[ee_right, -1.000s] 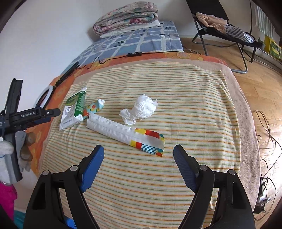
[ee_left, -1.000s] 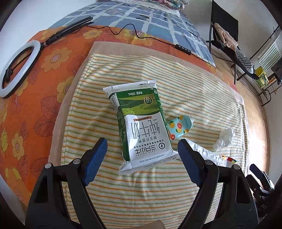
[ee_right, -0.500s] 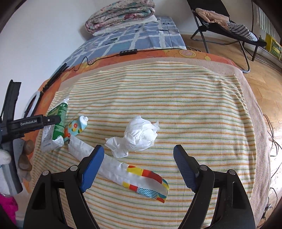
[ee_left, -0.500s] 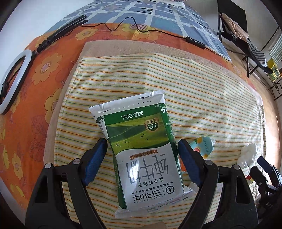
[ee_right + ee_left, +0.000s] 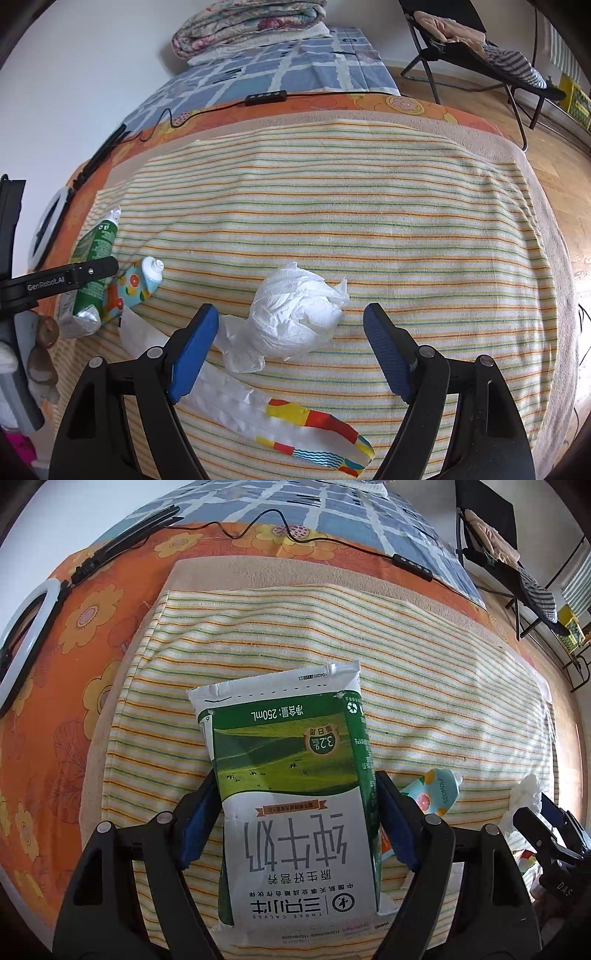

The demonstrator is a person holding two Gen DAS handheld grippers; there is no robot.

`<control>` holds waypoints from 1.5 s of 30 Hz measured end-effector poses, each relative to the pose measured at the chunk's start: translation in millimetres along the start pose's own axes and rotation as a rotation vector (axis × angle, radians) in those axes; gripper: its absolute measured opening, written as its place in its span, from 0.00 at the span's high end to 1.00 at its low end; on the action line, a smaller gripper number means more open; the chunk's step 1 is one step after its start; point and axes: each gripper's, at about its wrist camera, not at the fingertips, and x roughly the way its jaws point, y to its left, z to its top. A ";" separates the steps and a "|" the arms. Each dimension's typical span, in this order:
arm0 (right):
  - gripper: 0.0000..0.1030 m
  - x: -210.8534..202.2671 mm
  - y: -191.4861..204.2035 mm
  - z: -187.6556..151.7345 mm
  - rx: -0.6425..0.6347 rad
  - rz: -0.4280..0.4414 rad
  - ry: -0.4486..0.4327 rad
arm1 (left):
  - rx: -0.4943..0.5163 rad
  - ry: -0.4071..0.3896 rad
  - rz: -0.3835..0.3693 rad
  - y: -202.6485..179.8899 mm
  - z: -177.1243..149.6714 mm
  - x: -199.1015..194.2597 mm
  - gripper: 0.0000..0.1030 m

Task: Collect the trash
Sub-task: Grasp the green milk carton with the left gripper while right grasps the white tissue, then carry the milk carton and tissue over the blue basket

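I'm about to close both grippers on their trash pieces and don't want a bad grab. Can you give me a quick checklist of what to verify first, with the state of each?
1. Milk carton sits between the left gripper fingers: ok.
2. Left pads in contact with the carton's sides: cannot tell; they sit right at its edges.
3. Small tube clear of the left grasp: ok, it lies just outside the right-hand finger.
4. Crumpled tissue centred in the right gripper: ok, jaws wide open.
5. Long white wrapper out of the right gripper's closing path: not ok, it runs under the left finger.
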 end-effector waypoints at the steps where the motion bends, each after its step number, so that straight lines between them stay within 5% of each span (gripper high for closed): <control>1: 0.22 -0.2 1.0 0.4 -0.003 -0.001 0.000 | 0.000 -0.006 0.001 0.9 -0.6 -1.5 0.23; 4: 0.25 -0.2 5.0 0.8 -0.015 -0.008 0.001 | 0.010 -0.022 0.001 2.4 -2.1 -7.3 0.24; 8: 0.68 1.4 5.2 0.7 -0.011 -0.002 0.018 | 0.039 -0.053 0.016 2.5 -6.1 -17.9 0.25; 11: 0.73 -4.6 5.3 0.5 -0.009 0.006 -0.005 | 0.055 -0.071 0.029 2.8 -9.7 -26.5 0.25; 26: 0.74 -75.7 22.1 -12.9 -0.076 0.035 -0.110 | 0.142 -0.156 -0.007 -12.1 -53.2 -108.5 0.26; 45: 0.74 -183.4 39.6 -106.4 -0.142 0.094 -0.161 | 0.270 -0.194 -0.110 -31.4 -197.7 -210.7 0.26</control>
